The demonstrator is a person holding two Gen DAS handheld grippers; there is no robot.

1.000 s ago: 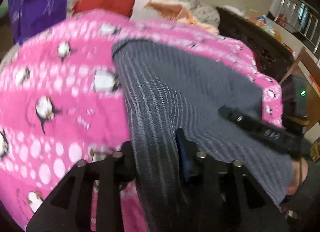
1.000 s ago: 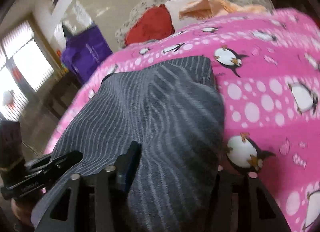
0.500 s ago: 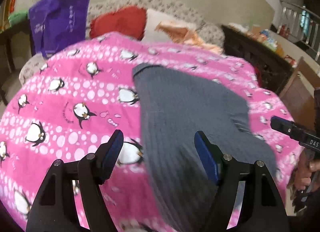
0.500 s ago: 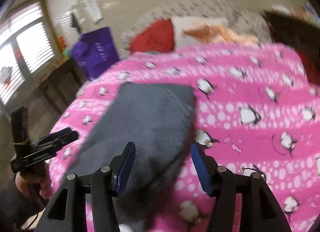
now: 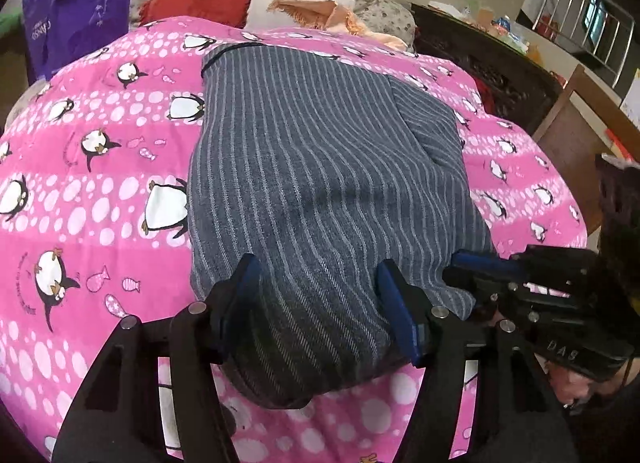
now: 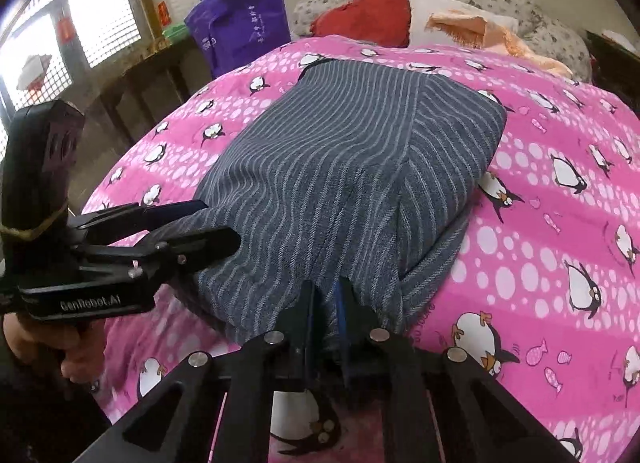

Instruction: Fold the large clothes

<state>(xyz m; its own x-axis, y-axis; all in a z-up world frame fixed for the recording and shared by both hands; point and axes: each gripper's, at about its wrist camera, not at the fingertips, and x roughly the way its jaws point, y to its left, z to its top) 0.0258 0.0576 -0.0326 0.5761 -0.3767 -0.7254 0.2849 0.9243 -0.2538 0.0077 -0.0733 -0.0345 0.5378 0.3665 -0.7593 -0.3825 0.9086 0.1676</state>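
The grey striped garment (image 5: 320,167) lies folded on the pink penguin bedspread (image 5: 92,167), its near hem toward me. My right gripper (image 6: 325,303) has its jaws pinched on that hem, seen only from the right wrist; my left gripper (image 5: 320,303) straddles the hem, jaws closing, not yet pressing. A second ago the cloth hung lifted and blurred; now it rests flat.

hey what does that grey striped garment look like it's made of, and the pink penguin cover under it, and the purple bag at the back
Grey striped garment: probably a thick woven wool or wool-blend; matte, with a fine diagonal twill grain and soft, bulky folds.
Pink penguin cover: likely printed cotton or polyester; smooth, flat, slightly puffy as if quilted.
Purple bag: looks like non-woven synthetic tote fabric; stiff, standing by itself, dull sheen, though too far away to be sure.
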